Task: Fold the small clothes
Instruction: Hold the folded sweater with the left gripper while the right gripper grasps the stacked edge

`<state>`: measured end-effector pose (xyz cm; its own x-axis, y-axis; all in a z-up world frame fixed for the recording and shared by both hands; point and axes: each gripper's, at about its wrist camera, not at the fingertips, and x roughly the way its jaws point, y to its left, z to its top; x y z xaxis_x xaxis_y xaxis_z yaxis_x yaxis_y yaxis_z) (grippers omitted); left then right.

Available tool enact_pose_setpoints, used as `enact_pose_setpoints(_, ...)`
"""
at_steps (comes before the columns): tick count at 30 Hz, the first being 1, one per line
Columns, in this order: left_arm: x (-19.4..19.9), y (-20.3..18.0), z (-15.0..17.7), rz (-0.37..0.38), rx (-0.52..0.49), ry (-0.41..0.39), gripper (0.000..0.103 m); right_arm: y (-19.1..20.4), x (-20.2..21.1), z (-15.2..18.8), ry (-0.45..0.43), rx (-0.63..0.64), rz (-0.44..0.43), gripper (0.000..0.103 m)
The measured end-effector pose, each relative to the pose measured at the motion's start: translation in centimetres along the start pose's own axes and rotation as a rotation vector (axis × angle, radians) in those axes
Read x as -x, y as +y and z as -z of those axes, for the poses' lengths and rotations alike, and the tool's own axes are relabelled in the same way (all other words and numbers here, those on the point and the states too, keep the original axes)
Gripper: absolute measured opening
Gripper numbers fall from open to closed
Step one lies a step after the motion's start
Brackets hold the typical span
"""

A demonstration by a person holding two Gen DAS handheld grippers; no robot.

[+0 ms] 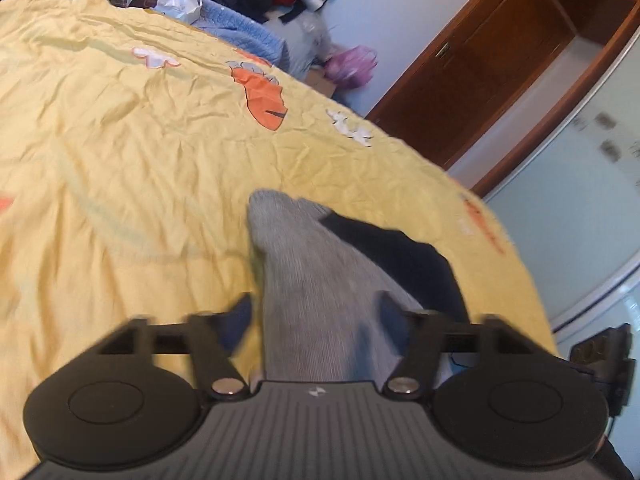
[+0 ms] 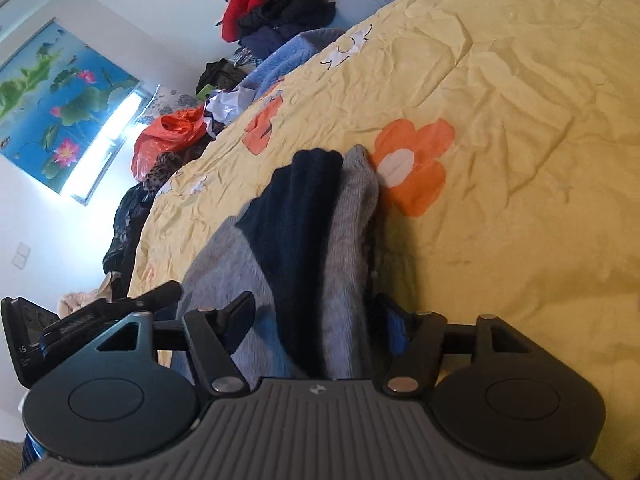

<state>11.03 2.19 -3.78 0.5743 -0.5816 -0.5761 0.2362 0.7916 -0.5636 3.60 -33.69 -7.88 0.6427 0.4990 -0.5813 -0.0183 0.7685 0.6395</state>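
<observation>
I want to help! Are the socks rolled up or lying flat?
Lying flat: the grey sock and dark blue sock stretch out long, overlapping on the yellow sheet.

Left wrist view is pretty smeared: the grey ribbed knit sock (image 1: 320, 280) is streaky with motion blur, and its near end disappears under the grey ridged gripper body (image 1: 316, 432). The dark navy sock (image 1: 404, 256) mostly hides behind the grey one, so only a wedge shows. Both fingertips (image 1: 240, 316) are just blurry dark smudges, so can't tell whether they touch the fabric. In the right wrist view, the pile of red and black clothes (image 2: 280, 0) gets chopped by the top edge, and the lotus pond picture (image 2: 60, 96) runs off the left edge.
</observation>
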Motion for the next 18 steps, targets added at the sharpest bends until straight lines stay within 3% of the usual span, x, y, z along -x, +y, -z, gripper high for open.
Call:
enact_pose_setpoints(4, 2.2, 0.4, 4.9, 0.066, 0.042, 0.044, 0.084, -0.6, 2.8, 3.0, 0.046, 0.039, -0.009, 0.072)
enact_pose_setpoints(7, 1.9, 0.1, 7.4, 0.113, 0.101, 0.091, 0.079, -0.5, 3.4, 4.3, 0.062, 0.025, -0.025, 0.063)
enact_pose_setpoints(9, 1.5, -0.5, 7.9, 0.097, 0.072, 0.108, 0.049, -0.3, 3.1, 4.9, 0.085, 0.009, -0.025, 0.045)
enact_pose_setpoints(10, 1.2, -0.5, 7.9, 0.081, 0.074, 0.133, 0.025, -0.2, 2.8, 5.2, 0.099, 0.013, -0.021, 0.028)
enact_pose_setpoints(11, 1.1, -0.3, 7.7, 0.072, 0.080, 0.145, 0.017, 0.1, 2.8, 5.4, 0.094, 0.027, -0.014, 0.027)
enact_pose_setpoints(14, 2.5, -0.5, 6.7, 0.060, 0.028, 0.121, 0.012, 1.7, 3.3, 5.7, 0.086, 0.089, -0.031, 0.024)
enact_pose_setpoints(18, 3.3, -0.3, 6.2, -0.020, -0.044, 0.121, 0.012, 2.5, 2.4, 6.8, 0.110, 0.132, -0.028, 0.024)
